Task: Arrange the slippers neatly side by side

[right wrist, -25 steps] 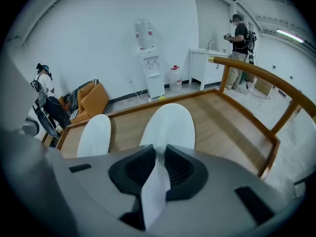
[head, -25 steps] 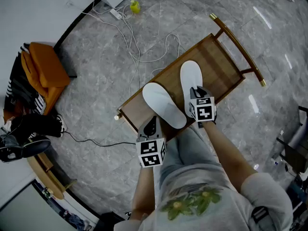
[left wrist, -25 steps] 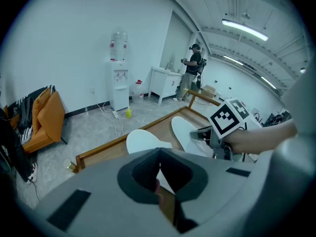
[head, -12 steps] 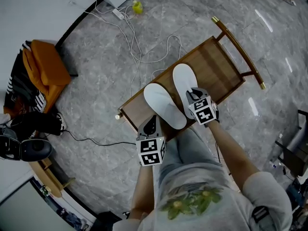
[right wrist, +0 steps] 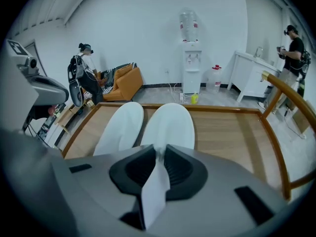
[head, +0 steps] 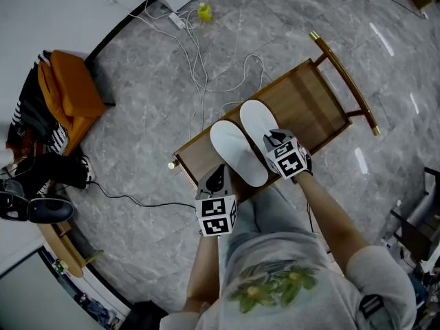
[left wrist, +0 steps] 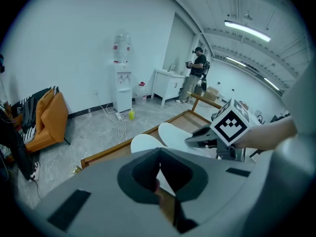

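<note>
Two white slippers lie side by side on a wooden bench (head: 302, 95), toes pointing away from me. My right gripper (head: 275, 141) is shut on the heel edge of the right slipper (head: 258, 122); in the right gripper view a white strip of that slipper (right wrist: 170, 125) runs between the jaws of the gripper (right wrist: 159, 154). The left slipper (head: 237, 150) lies close beside it, almost touching. My left gripper (head: 218, 172) sits at the left slipper's heel side. Its jaws (left wrist: 159, 157) stand closed, with a thin white sliver of that slipper (left wrist: 145, 143) between them.
The bench has a raised rail (head: 344, 78) at its far right end. White cables (head: 199, 60) trail over the grey floor behind it. An orange seat (head: 65, 91) and dark shoes (head: 34, 208) lie at the left. A person (left wrist: 195, 75) stands by a far counter.
My right gripper has swung the right slipper leftward, so its toe now lies next to the left slipper. The left gripper and left slipper have stayed put.
</note>
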Available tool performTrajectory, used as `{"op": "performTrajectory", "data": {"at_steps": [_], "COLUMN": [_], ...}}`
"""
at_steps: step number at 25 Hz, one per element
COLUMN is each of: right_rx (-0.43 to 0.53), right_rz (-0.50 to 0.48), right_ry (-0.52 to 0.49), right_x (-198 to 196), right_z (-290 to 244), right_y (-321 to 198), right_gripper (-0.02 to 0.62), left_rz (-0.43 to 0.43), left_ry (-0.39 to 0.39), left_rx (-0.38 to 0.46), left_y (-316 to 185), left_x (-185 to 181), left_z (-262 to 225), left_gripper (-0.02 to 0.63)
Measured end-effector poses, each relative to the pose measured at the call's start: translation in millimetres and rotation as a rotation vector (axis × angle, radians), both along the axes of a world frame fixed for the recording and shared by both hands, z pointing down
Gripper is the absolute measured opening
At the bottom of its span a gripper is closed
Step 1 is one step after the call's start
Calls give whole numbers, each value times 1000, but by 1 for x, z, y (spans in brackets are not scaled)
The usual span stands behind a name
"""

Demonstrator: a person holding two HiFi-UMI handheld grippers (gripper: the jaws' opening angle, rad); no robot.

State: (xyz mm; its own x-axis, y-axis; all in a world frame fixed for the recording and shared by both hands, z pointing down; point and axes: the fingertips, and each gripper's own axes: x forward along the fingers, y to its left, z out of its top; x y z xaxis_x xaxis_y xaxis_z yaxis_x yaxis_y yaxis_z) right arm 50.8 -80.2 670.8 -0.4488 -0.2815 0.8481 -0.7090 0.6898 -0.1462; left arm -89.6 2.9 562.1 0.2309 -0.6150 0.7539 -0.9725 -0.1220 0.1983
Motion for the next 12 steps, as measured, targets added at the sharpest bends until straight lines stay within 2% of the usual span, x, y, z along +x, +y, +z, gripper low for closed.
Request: {"op": "performTrajectory", "data": {"at_steps": [6, 12], "right_rx": [-7, -32], "right_rz": [-40, -40], "right_ry": [-4, -7], "right_x": [-8, -6], "right_z": [2, 2], "right_y": [4, 6], "right_gripper": [63, 144], "left_rz": [-10, -10], "left_ry": [-3, -2], "left_rx": [-3, -3], "left_y": [0, 0], "left_x": [-6, -7], "left_z": [0, 0], "left_gripper": [15, 15]}}
